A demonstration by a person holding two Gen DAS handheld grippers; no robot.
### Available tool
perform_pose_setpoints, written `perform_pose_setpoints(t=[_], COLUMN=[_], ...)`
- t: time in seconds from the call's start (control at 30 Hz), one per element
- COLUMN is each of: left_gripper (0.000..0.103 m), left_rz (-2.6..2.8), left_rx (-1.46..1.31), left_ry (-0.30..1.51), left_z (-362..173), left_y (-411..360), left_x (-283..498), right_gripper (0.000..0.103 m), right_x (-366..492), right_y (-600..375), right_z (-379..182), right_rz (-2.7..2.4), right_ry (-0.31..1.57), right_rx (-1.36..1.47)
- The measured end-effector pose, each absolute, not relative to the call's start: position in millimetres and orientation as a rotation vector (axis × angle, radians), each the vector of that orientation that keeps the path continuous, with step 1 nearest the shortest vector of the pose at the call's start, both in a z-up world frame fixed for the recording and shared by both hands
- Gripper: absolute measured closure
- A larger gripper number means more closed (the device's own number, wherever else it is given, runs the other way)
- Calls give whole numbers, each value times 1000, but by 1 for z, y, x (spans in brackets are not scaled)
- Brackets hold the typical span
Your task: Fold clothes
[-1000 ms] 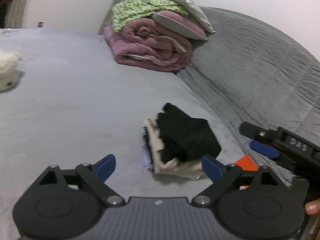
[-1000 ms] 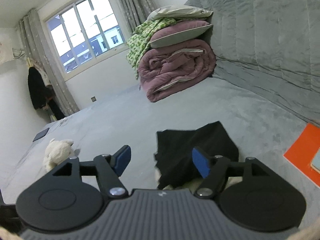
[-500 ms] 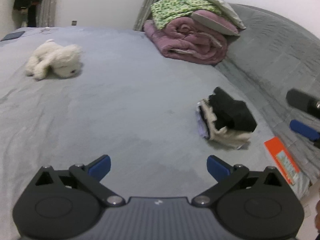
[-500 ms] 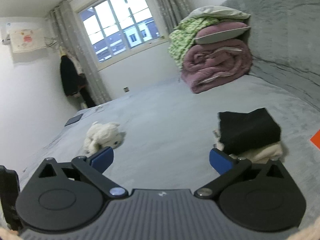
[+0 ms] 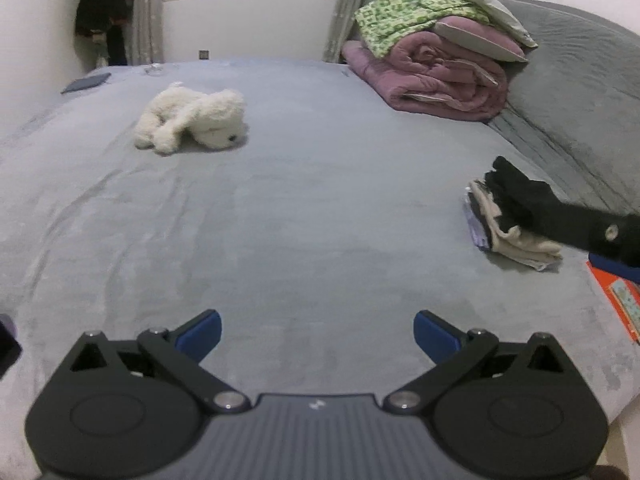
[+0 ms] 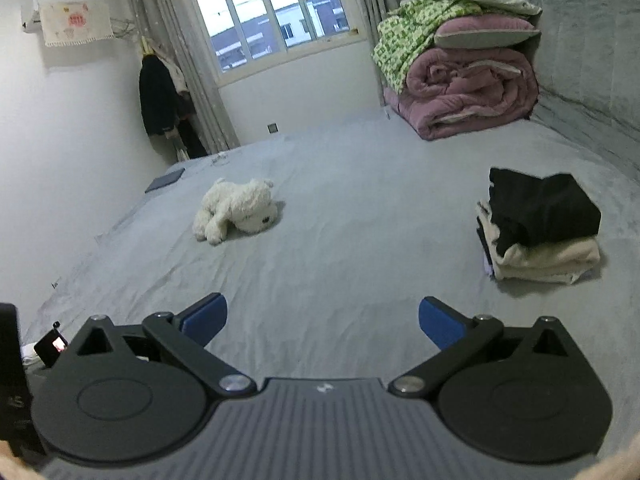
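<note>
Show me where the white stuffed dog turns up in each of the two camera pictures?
Left wrist view: the white stuffed dog lies upper left of middle on the grey bed.
Right wrist view: the dog lies left of middle, above the left finger.
Shared landmark: the rolled pink quilt sits upper right in both.

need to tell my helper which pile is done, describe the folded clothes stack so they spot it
On the grey bed, look on the headboard side, nearer than the rolled pink quilt. The folded clothes stack is small and square, black garment on cream ones, unlike the white plush dog.
</note>
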State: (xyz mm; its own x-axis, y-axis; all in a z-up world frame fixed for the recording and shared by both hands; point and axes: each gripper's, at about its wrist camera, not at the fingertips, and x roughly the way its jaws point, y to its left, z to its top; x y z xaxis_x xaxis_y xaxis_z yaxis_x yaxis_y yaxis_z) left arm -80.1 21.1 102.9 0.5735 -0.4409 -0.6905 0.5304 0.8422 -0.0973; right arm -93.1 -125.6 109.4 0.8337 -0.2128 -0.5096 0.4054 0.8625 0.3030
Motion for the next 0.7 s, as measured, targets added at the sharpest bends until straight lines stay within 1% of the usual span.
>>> perform_pose_setpoints(t=[0.4,0.7], left_gripper=[1,1], left_rz=[-520,-685], left_rx=[162,239], left_ry=[773,806], left_z=[122,125], left_y=[25,-29], left_x=[-96,-141], right_gripper=[0,0], right_x=[-104,-171], right_y=[-109,-134], right_z=[100,102], right_rz=[-433,-679], right_ry=[530,500], right_rx=[442,486])
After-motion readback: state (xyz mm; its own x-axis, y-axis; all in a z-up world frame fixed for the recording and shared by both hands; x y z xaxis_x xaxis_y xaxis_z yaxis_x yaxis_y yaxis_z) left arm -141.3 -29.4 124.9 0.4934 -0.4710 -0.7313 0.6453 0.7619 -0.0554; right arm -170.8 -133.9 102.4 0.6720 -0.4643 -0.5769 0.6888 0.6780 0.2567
